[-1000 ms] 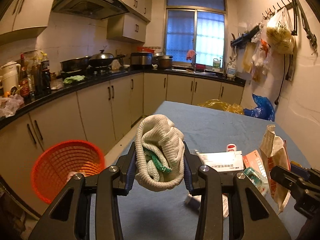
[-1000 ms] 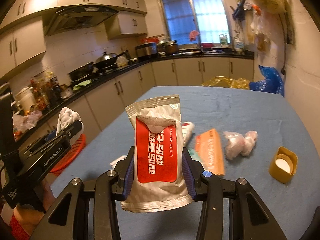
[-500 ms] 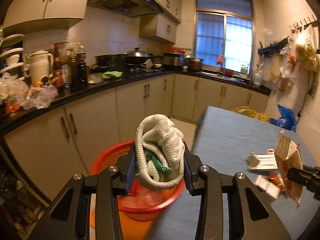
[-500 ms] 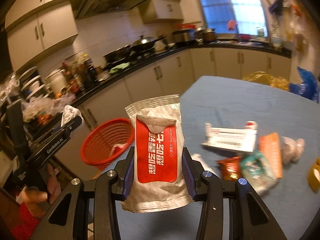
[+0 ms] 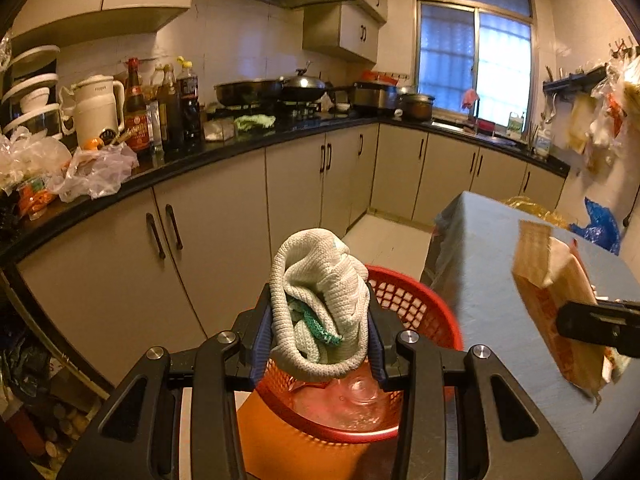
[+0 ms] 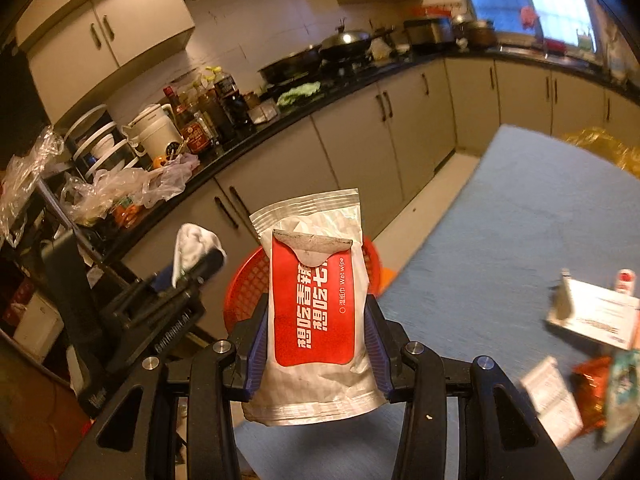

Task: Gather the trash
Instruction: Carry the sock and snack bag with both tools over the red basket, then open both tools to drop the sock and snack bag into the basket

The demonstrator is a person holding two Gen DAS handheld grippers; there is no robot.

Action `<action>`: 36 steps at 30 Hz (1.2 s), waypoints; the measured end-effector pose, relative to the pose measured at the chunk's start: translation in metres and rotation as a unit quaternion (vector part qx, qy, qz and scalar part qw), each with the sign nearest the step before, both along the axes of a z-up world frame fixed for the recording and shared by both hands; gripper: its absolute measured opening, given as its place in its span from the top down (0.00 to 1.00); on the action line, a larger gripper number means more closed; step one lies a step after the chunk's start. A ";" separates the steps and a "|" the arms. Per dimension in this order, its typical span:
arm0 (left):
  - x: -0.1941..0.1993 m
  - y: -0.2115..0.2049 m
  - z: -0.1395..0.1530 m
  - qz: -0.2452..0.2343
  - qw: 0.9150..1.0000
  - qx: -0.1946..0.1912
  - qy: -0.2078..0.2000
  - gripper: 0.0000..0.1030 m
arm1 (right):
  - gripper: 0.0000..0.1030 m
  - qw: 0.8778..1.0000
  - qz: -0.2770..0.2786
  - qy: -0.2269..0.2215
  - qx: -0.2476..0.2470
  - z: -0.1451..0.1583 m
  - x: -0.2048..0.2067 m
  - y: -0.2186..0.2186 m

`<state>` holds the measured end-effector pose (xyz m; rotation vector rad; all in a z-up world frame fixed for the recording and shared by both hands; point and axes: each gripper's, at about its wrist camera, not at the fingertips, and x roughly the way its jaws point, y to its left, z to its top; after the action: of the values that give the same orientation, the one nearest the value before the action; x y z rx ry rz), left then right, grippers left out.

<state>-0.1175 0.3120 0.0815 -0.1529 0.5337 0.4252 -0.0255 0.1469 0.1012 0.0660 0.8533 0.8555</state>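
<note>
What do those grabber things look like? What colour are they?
Both are black. The left gripper and right gripper each have two angular black arms with silver round bolts and triangular cut-outs. The jaws have blue pads inside. Seen from the right wrist view, the left one has pale lettering along its side. No cables or sleeves show.

The blue-covered bench [image 6: 500,216] carries a white box [image 6: 596,312] at three o'clock. Crumpled wrappers [image 6: 588,396] lie at four o'clock. A red basket [image 5: 416,308] stands on the floor [image 5: 392,248] beside its seven-o'clock edge.
</note>
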 end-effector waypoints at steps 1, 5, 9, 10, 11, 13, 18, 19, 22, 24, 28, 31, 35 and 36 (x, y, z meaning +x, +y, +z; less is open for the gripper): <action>0.003 0.002 -0.003 -0.001 1.000 0.000 0.004 0.63 | 0.54 1.000 0.004 0.014 0.004 -0.005 0.007 0.008; 0.016 0.007 -0.018 0.005 1.000 0.005 0.024 0.63 | 0.54 0.999 0.006 0.042 0.003 -0.020 0.025 0.027; 0.026 0.011 -0.029 0.015 0.999 0.017 0.039 0.63 | 0.54 0.998 0.007 0.059 0.008 -0.029 0.035 0.036; 0.028 0.012 -0.031 0.018 0.999 0.019 0.041 0.63 | 0.54 0.998 0.007 0.063 0.009 -0.031 0.038 0.039; 0.029 0.012 -0.033 0.021 0.999 0.023 0.044 0.63 | 0.54 0.998 0.006 0.065 0.009 -0.032 0.039 0.041; 0.032 0.015 -0.036 0.022 0.998 0.024 0.047 0.63 | 0.54 0.997 0.006 0.070 0.009 -0.035 0.044 0.044; 0.035 0.017 -0.039 0.025 0.998 0.028 0.051 0.63 | 0.54 0.997 0.006 0.082 0.010 -0.041 0.054 0.053; 0.035 0.017 -0.040 0.026 0.998 0.030 0.053 0.63 | 0.54 0.996 0.006 0.085 0.010 -0.042 0.054 0.054; 0.037 0.018 -0.042 0.027 0.998 0.030 0.055 0.63 | 0.53 0.996 0.006 0.091 0.011 -0.045 0.058 0.058; 0.038 0.019 -0.042 0.028 0.998 0.031 0.055 0.63 | 0.52 0.996 0.006 0.091 0.011 -0.047 0.059 0.057; 0.040 0.019 -0.042 0.027 0.998 0.032 0.056 0.63 | 0.52 0.995 0.004 0.096 0.010 -0.050 0.063 0.061; 0.041 0.018 -0.043 0.025 0.998 0.033 0.056 0.63 | 0.52 0.995 0.002 0.102 0.010 -0.053 0.066 0.063; 0.042 0.016 -0.042 0.021 0.998 0.036 0.053 0.61 | 0.51 0.994 -0.003 0.105 0.014 -0.056 0.070 0.064; 0.041 0.016 -0.042 0.019 0.998 0.036 0.051 0.58 | 0.50 0.994 -0.004 0.107 0.015 -0.056 0.071 0.064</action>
<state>-0.0761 0.3278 0.0391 -0.0729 0.6155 0.4906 0.0451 0.2106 0.0448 0.1897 1.0395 0.8650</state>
